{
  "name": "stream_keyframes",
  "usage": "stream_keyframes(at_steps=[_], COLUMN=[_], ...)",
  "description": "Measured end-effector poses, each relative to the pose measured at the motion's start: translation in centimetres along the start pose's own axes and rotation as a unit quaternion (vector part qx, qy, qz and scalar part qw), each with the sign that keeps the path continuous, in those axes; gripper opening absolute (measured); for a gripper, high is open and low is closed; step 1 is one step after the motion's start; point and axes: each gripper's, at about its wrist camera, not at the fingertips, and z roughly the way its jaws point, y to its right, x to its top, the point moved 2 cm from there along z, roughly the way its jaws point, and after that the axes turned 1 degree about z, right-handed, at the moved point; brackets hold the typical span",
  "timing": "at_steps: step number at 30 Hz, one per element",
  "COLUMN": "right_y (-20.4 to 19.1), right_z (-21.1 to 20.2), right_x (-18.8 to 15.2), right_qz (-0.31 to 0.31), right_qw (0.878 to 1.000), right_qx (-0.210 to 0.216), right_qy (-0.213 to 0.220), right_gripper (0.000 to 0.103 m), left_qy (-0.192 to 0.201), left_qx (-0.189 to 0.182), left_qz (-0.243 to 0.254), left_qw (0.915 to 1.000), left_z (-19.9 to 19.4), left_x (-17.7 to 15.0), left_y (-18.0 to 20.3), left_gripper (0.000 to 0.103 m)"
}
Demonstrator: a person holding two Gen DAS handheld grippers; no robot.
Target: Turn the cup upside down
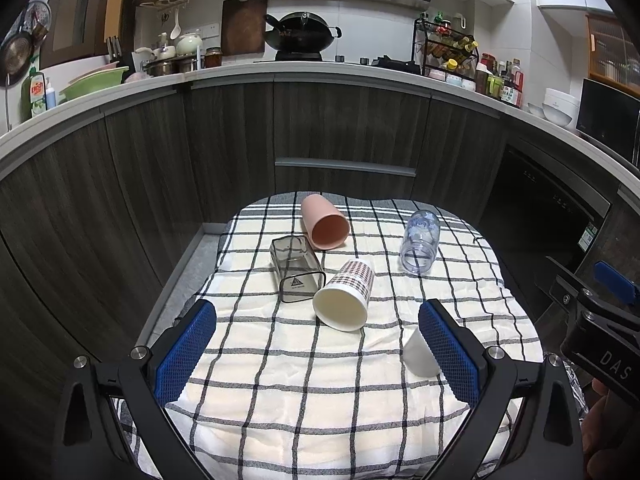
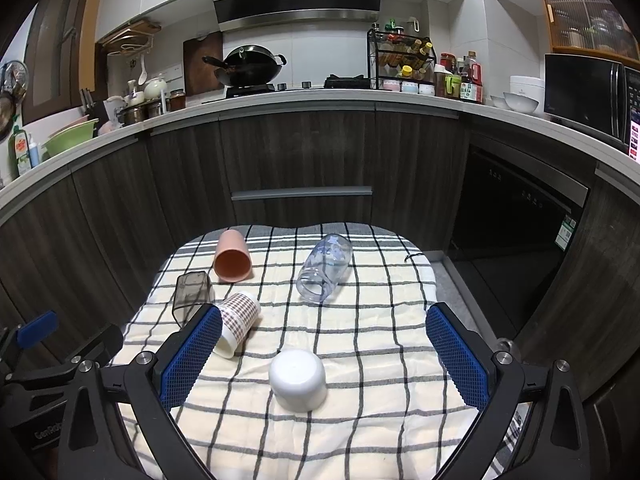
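Observation:
Several cups lie on a checked cloth point(image 1: 280, 380). A pink cup point(image 1: 324, 222), a smoky square cup point(image 1: 294, 270), a plaid cup point(image 1: 346, 294) and a clear bottle-like cup point(image 1: 420, 242) lie on their sides. A white cup point(image 2: 298, 380) stands upside down; it shows partly behind my left gripper's right finger point(image 1: 418, 354). My left gripper point(image 1: 316, 344) is open and empty above the cloth's near part. My right gripper point(image 2: 324, 350) is open and empty, with the white cup between and just below its fingers. The same cups show in the right view: pink point(image 2: 232, 258), smoky point(image 2: 190, 294), plaid point(image 2: 238, 322), clear point(image 2: 326, 268).
The cloth covers a small table in front of dark wood kitchen cabinets point(image 1: 344, 128). A counter point(image 2: 304, 100) behind holds a wok, spice rack, bowls and a microwave. The right gripper's body point(image 1: 600, 320) shows at the right edge of the left view.

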Motion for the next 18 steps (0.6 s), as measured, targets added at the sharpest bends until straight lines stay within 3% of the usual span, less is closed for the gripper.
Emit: stream_keyframes(at_steps=[18], right_y=[0.06], right_z=[-0.01], right_x=[-0.02], right_qz=[0.002], right_qw=[1.0], right_qx=[0.0], right_qy=[0.0], right_gripper=[0.102], left_qy=[-0.004], left_qx=[0.002], left_qz=[-0.007], left_qw=[1.0], left_z=[0.32], left_x=[-0.13], left_y=[-0.2], left_gripper=[0.103])
